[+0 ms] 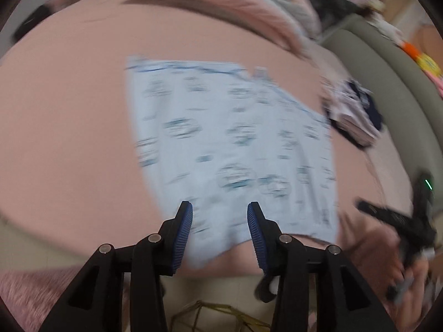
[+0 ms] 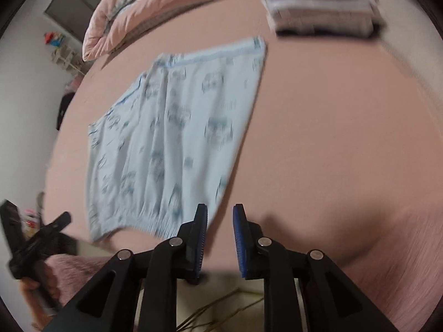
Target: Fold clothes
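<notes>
Blue-printed shorts [image 1: 232,149] flat on bed [image 1: 69,110]; print unreadable.

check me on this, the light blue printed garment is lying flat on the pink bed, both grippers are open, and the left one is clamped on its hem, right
Not quite: the left gripper is not clamped on the hem. In the left wrist view its jaws stand apart above the near edge of the light blue garment, holding nothing. The rest holds: the garment lies flat on the pink bed, and the right gripper is open too.

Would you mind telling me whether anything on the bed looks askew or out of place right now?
Nothing stands out. The light blue printed garment lies flat on the pink sheet, a stack of folded clothes sits beyond it, and both hand-held grippers, left and right, are open and empty.
</notes>
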Demonstrator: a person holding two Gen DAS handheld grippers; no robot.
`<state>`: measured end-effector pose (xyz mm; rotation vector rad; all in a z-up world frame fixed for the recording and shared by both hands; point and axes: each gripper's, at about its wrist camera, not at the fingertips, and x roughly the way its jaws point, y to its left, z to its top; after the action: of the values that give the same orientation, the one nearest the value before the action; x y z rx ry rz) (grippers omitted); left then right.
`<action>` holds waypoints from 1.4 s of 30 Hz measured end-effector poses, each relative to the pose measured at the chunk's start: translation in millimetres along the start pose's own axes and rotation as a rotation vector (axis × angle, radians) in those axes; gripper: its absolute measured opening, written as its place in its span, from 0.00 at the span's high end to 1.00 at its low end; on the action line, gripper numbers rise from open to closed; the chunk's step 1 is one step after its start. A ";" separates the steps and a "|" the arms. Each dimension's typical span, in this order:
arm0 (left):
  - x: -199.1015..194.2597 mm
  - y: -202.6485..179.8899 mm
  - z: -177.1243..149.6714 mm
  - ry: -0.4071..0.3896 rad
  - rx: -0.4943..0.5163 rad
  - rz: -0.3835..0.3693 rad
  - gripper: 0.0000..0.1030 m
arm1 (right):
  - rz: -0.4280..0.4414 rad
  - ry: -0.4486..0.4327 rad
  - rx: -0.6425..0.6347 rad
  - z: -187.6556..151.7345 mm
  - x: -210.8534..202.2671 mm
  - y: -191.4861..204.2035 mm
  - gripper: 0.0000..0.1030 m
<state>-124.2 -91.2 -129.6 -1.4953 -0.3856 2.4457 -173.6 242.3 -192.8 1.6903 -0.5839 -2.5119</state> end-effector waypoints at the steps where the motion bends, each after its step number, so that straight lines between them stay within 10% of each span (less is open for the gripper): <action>1: 7.4 -5.0 1.3 0.014 0.013 -0.005 0.63 | -0.021 0.000 -0.023 10.2 7.5 2.6 0.74; 7: 29.6 -16.1 14.2 0.046 0.086 0.033 0.63 | -0.030 0.050 -0.028 51.4 47.1 -16.5 0.73; 13: 25.7 86.4 64.9 -0.017 -0.175 0.140 0.63 | 0.010 0.079 0.065 74.4 62.8 -63.7 0.73; 24: 72.1 161.4 98.1 -0.011 -0.367 -0.001 0.63 | 0.229 0.048 0.172 93.9 86.1 -83.4 0.73; 27: 78.4 156.1 102.5 0.011 -0.325 -0.023 0.70 | 0.192 0.034 0.134 98.7 88.7 -74.5 0.78; 28: 79.0 153.8 101.7 0.011 -0.303 0.018 0.94 | 0.176 0.028 0.121 99.6 88.9 -71.5 0.85; 29: 79.2 152.7 100.4 0.013 -0.294 0.041 0.98 | 0.161 0.022 0.108 100.4 89.1 -68.6 0.98; 38: 48.4 166.9 94.6 -0.029 -0.254 0.161 0.99 | 0.064 -0.012 0.041 105.2 86.7 -60.8 1.00; 42: 48.0 192.8 83.6 -0.011 -0.372 0.022 0.98 | 0.058 -0.012 0.050 105.3 82.5 -70.5 1.00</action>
<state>-234.2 -262.6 -200.0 -1.6276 -0.8705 2.4986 -290.2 315.7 -255.0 1.6506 -0.6923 -2.4900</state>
